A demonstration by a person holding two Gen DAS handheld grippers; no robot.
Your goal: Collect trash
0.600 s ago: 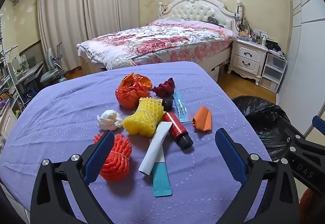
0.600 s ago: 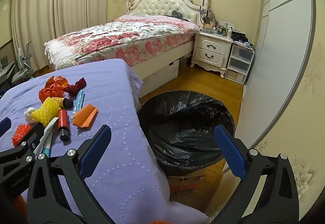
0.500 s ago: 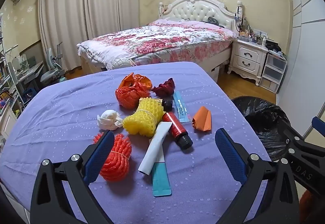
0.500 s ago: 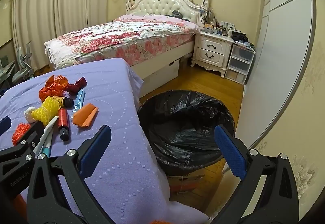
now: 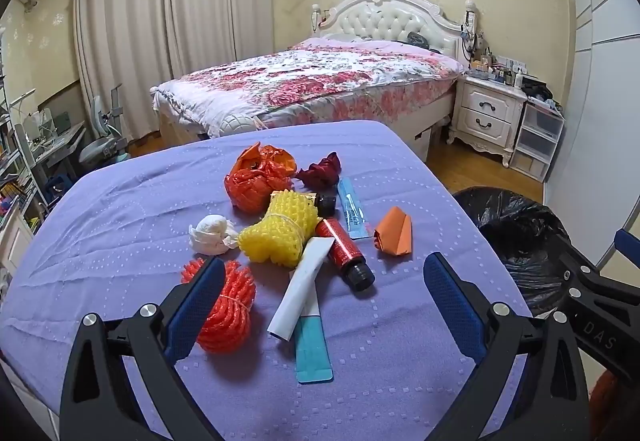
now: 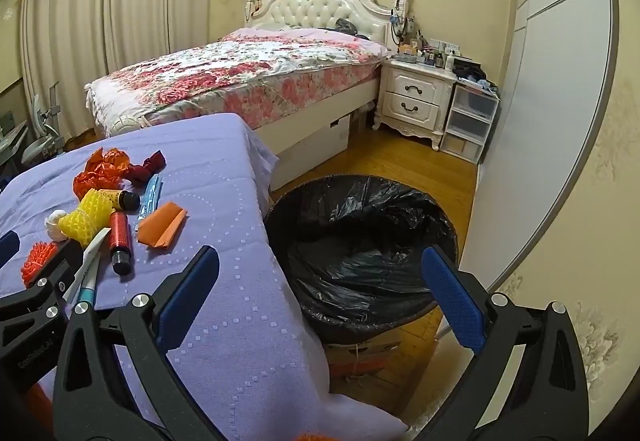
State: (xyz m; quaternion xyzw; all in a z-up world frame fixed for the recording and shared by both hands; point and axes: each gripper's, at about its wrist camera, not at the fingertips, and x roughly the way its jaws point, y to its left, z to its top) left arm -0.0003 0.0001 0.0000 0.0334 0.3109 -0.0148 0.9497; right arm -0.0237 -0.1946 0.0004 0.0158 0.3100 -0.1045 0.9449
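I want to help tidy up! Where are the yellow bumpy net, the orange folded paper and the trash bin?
yellow bumpy net [image 5: 280, 231], left wrist view, middle.
orange folded paper [image 5: 394, 231], left wrist view, centre.
trash bin [image 6: 360, 201], right wrist view, liner's far wall.

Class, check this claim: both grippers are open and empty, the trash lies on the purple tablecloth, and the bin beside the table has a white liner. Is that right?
One detail is wrong: the bin has a black liner, as the right wrist view shows. The left gripper and right gripper are open and empty, and the trash lies on the purple tablecloth.
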